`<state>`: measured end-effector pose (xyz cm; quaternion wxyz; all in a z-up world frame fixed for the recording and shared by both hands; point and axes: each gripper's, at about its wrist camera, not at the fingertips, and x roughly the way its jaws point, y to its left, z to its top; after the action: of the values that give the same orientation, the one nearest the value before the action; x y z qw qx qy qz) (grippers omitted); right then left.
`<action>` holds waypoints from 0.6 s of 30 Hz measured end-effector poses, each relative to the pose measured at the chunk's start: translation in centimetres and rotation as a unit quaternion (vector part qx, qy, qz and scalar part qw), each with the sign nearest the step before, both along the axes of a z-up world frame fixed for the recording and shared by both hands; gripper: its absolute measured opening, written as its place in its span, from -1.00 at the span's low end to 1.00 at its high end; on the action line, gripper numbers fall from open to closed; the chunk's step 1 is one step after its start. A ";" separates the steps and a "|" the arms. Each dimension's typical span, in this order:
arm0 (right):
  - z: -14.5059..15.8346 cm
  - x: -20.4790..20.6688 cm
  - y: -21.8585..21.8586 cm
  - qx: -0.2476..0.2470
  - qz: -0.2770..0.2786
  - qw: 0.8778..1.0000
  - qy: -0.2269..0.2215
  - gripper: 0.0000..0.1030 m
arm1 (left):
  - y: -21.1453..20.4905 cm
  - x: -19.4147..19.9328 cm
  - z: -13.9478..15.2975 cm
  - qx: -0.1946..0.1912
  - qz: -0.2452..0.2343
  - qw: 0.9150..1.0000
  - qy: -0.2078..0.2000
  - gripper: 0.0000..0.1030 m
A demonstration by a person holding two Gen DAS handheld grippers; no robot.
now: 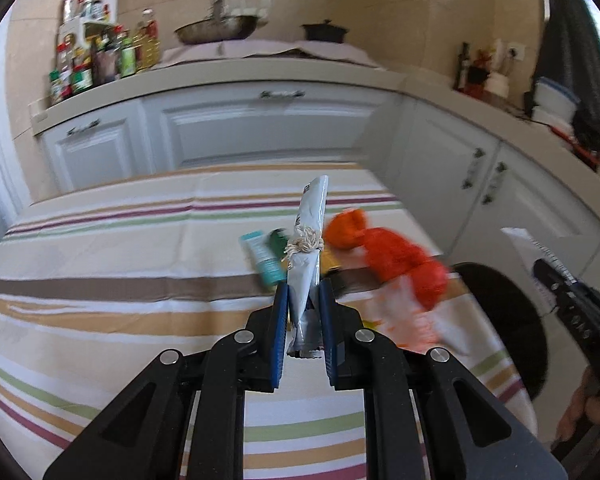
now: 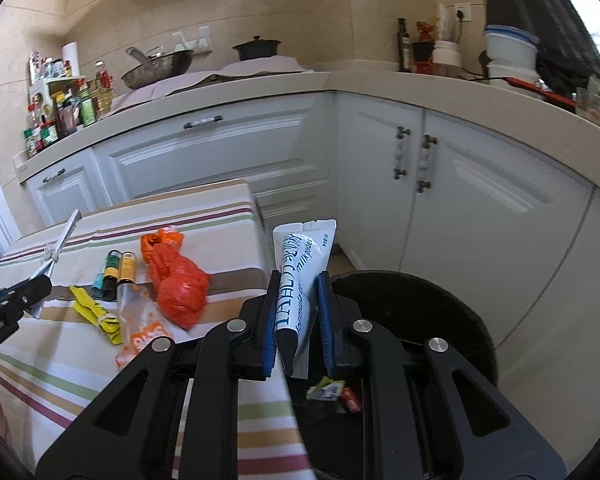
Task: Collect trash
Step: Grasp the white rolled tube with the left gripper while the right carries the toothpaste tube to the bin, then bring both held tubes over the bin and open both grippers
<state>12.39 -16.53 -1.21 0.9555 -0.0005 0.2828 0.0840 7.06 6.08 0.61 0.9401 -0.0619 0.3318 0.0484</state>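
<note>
The silver packet (image 1: 309, 240), tied round its middle with pale string (image 1: 305, 246), stands up between the pads of the left gripper (image 1: 305, 300), which is closed narrow on its lower part; it hangs over the striped cloth of the table (image 1: 100, 280), near the right edge. Its print is too blurred to read, and its bottom end is hidden behind the gripper's blue pads. From the right wrist view the same packet (image 2: 60, 246) shows thin and edge-on above the table's far left part.

The right gripper (image 2: 298, 292) is pinched narrow on a white milk powder sachet (image 2: 300, 276) with blue lettering. It holds the sachet just past the table's right edge, above the black bin (image 2: 440, 304) on the floor. The bin's near side is cut off by the gripper's body; a few small wrappers (image 2: 332, 394) lie inside, too small to make out.

Left on the table, near its right edge, are an orange plastic bag (image 2: 178, 284), knotted and crumpled, two small bottles (image 2: 118, 270) lying side by side, a teal tube (image 2: 99, 283) beside them, a yellow wrapper (image 2: 96, 312) and a clear packet with orange print (image 2: 140, 320) that the right gripper partly covers. In the left wrist view these are smeared by blur.

A hand (image 1: 584, 412) shows at the lower right corner of the left wrist view, mostly cut off.
</note>
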 end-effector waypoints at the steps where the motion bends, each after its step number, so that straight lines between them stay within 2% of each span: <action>1: 0.1 -0.2 -0.6 0.000 -0.007 1.000 -0.002 -0.67 | -0.5 0.1 0.2 -0.001 -0.007 1.000 -0.002 -0.68; 9: 0.4 -1.3 -4.4 -0.004 -0.053 0.999 -0.010 -0.67 | -6.5 1.4 1.3 -0.007 -0.079 0.996 -0.027 -0.68; 18: -0.3 -1.6 -8.0 -0.005 -0.089 0.996 -0.009 -0.67 | -12.3 3.2 0.2 -0.007 -0.138 0.990 -0.018 -0.68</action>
<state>10.84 -24.52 -1.52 0.9616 0.0191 0.2739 -0.0027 10.25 -6.24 0.79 0.9431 -0.0228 0.3207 -0.0849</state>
